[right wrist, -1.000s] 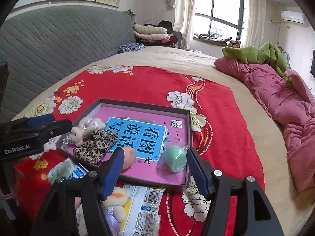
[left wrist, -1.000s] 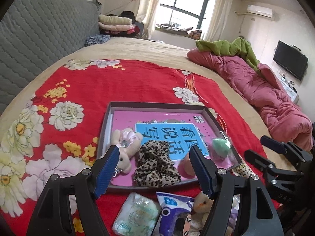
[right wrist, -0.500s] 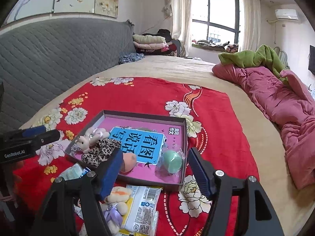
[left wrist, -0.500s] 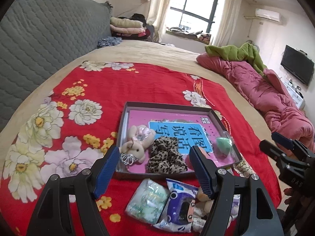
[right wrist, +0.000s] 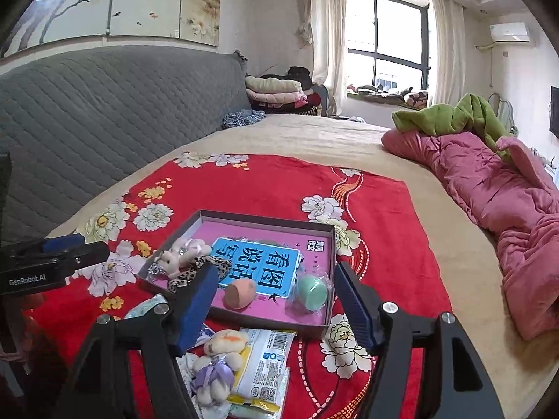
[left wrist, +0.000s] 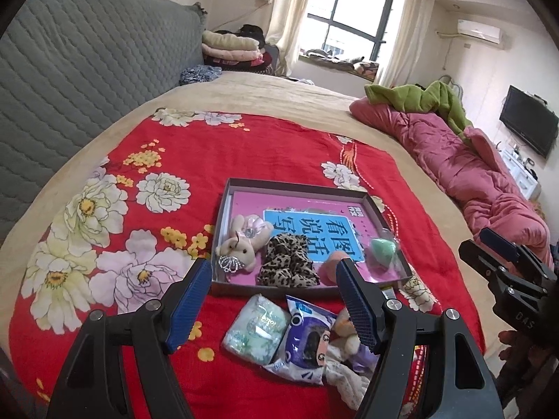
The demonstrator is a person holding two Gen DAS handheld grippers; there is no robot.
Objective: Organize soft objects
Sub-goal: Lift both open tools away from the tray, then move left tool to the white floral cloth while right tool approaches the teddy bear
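Shallow cardboard tray point(left wrist: 223, 216) holding plush bunny point(left wrist: 244, 241), leopard scrunchie point(left wrist: 288, 262), and egg-shaped sponges; crinkly packets point(left wrist: 256, 331) below. Left gripper point(left wrist: 272, 300) and right gripper point(right wrist: 276, 300) wide open, empty, above them.

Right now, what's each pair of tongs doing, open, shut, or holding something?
Left tongs: open, holding nothing, above the packets in front of the tray.
Right tongs: open, holding nothing.

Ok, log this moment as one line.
left gripper: open, empty | right gripper: open, empty | tray: bunny, scrunchie, two sponges inside | packets, plush toy: outside, on red blanket
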